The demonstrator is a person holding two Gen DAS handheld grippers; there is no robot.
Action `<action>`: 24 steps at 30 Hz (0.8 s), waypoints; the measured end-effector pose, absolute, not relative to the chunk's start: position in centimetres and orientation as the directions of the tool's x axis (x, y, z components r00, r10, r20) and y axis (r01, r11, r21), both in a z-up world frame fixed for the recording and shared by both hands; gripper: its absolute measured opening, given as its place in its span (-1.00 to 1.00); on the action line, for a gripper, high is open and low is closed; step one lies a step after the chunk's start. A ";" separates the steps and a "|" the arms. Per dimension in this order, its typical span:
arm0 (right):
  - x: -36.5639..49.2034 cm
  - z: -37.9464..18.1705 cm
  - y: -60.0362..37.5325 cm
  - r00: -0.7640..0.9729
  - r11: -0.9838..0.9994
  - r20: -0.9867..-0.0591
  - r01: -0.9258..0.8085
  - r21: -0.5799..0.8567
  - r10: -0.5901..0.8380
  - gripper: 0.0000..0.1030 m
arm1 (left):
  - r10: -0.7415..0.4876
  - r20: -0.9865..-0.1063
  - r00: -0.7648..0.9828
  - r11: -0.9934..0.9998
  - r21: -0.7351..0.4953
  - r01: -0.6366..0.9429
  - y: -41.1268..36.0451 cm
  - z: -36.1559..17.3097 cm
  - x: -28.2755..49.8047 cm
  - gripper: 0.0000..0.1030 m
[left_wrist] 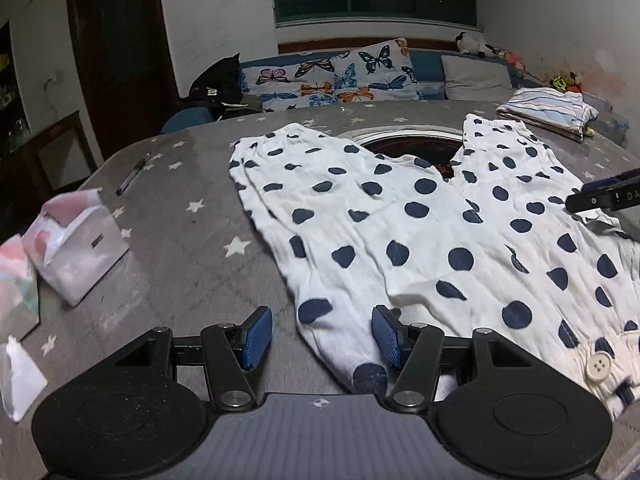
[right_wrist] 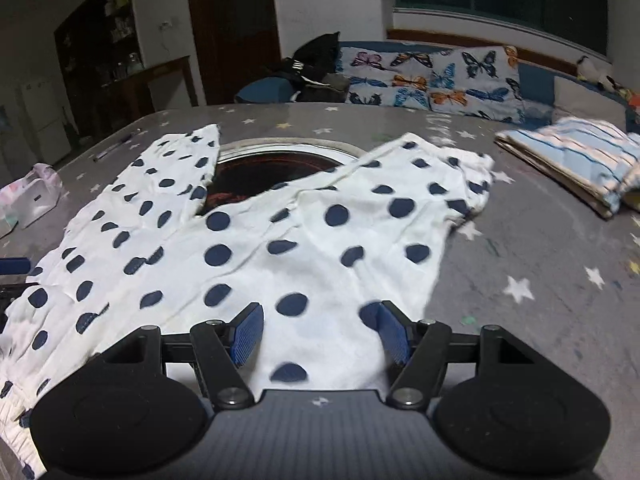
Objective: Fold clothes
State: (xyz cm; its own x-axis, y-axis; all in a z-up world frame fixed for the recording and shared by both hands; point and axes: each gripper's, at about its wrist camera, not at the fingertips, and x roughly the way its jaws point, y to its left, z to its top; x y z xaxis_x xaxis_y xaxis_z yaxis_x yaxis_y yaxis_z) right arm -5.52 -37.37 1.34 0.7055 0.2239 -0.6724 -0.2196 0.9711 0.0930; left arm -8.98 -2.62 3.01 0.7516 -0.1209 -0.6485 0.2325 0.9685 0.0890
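Observation:
White trousers with navy polka dots (left_wrist: 420,224) lie spread flat on the grey star-patterned table (left_wrist: 180,248), both legs pointing away and splayed apart. My left gripper (left_wrist: 322,334) is open, its blue pads on either side of the near left edge of the waist. A white button (left_wrist: 599,365) shows on the waistband at the right. In the right wrist view the trousers (right_wrist: 280,240) fill the middle, and my right gripper (right_wrist: 320,332) is open over the near right part of the waist. The right gripper's tip shows at the left wrist view's right edge (left_wrist: 608,196).
A folded blue-striped garment (left_wrist: 548,110) lies at the table's far right. A round recessed burner (right_wrist: 272,172) sits between the trouser legs. A translucent bag (left_wrist: 76,244) and papers lie at the left, a pen (left_wrist: 134,172) beyond them. A sofa with butterfly cushions (left_wrist: 332,76) stands behind.

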 end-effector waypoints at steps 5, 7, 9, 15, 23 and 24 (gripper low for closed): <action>-6.6 1.9 -37.7 0.708 0.976 -0.677 -0.204 0.081 0.204 0.25 | -0.110 -0.648 0.754 0.969 0.099 0.226 -2.4 3.7 -9.6 0.16; -7.0 2.5 -37.4 0.716 0.973 -0.664 -0.212 0.091 0.218 0.25 | -0.108 -0.634 0.766 0.972 0.096 0.216 -2.4 4.4 -9.6 0.16; -7.4 3.0 -37.0 0.721 0.967 -0.650 -0.231 0.104 0.242 0.26 | -0.115 -0.623 0.774 0.972 0.091 0.217 -2.7 4.9 -9.6 0.17; -9.8 2.8 -34.4 0.677 0.932 -0.660 -0.347 0.103 0.325 0.26 | -0.153 -0.631 0.761 0.951 0.115 0.287 -4.8 4.3 -10.2 0.18; -14.1 1.5 -33.4 0.672 0.914 -0.684 -0.404 -0.019 0.283 0.26 | -0.146 -0.654 0.742 0.946 0.128 0.298 -4.7 3.3 -11.5 0.20; -14.5 1.6 -33.6 0.669 0.914 -0.687 -0.405 -0.019 0.282 0.26 | -0.146 -0.657 0.740 0.947 0.125 0.297 -4.6 3.3 -11.6 0.20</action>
State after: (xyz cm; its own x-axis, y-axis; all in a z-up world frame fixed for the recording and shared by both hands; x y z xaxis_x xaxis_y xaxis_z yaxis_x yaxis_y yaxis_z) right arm -14.55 -33.58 1.64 0.6695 0.2821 -0.6872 -0.4045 0.9143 -0.0188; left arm -11.63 -4.59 3.29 0.7401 -0.1456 -0.6566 0.2971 0.9466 0.1251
